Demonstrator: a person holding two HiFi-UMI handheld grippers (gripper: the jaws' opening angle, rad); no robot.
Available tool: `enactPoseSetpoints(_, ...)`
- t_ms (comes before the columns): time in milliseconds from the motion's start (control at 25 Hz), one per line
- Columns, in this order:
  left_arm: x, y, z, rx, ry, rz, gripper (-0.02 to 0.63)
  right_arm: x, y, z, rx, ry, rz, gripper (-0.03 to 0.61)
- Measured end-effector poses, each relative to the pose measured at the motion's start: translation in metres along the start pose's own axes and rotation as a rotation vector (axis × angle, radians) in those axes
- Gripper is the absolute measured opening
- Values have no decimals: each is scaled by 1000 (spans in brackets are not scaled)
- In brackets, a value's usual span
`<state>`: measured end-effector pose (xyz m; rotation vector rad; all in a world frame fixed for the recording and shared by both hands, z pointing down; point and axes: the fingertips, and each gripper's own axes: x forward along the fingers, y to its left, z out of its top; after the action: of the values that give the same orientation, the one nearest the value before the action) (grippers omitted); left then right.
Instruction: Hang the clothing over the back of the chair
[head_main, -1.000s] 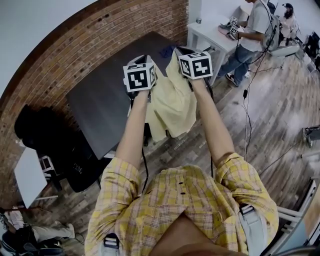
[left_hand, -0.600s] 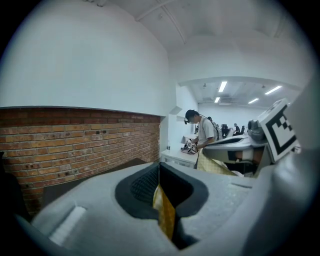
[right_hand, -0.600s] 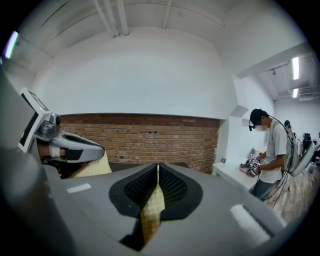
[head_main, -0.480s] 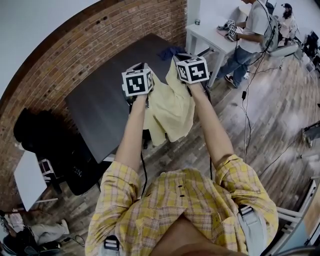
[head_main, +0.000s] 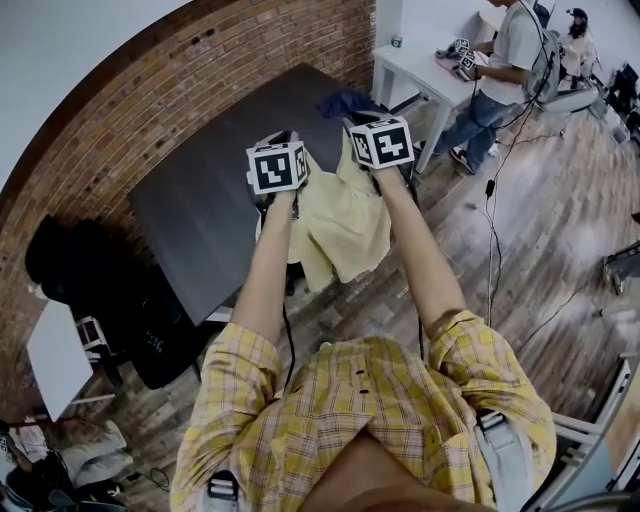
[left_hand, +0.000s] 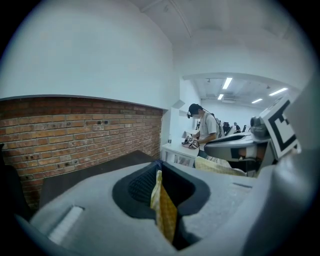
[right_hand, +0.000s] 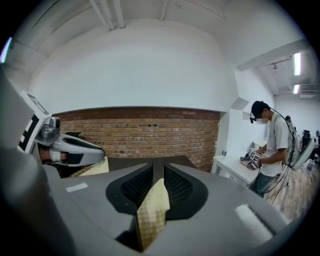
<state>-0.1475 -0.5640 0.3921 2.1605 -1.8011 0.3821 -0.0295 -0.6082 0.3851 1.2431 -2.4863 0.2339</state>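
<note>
A pale yellow garment (head_main: 340, 225) hangs draped between my two grippers, just off the near edge of the dark table. The chair under it is almost wholly hidden by the cloth and my arms. My left gripper (head_main: 277, 165) holds one top corner. In its own view a thin strip of the yellow garment (left_hand: 165, 210) stands in the narrow gap of the left gripper (left_hand: 159, 172). My right gripper (head_main: 382, 140) is at the other corner, and a loose fold of the garment (right_hand: 150, 212) stands between the parted pads of the right gripper (right_hand: 158, 172). Both sets of jaws have just been opening.
The dark table (head_main: 200, 210) runs along a curved brick wall (head_main: 150, 110), with a blue cloth (head_main: 345, 102) at its far end. A person (head_main: 505, 70) stands at a white table (head_main: 430, 75). Black seating (head_main: 90, 280) is at the left. Cables (head_main: 490, 250) cross the wooden floor.
Both grippers have sunk a little and drawn slightly closer together. The yellow garment has come down with them and hangs more bunched.
</note>
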Motion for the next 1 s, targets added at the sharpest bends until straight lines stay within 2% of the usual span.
enactPoseSetpoints(240,0,-1,-3,-18,-12,-6,79,-2,0,-1,15,-13,2,94)
enactPoseSetpoints(360,-2,-2,-4,-26,-24,-17,124,-8,2,5,17,-43,5,106)
enactPoseSetpoints(720,-7,-7,-4,-22,-32,-21,124,-19,0,14,18,-101,-14,135)
enactPoseSetpoints(1000,-22,-17,3,-11,-60,-33,123,-34,5,20,15,-135,-7,129)
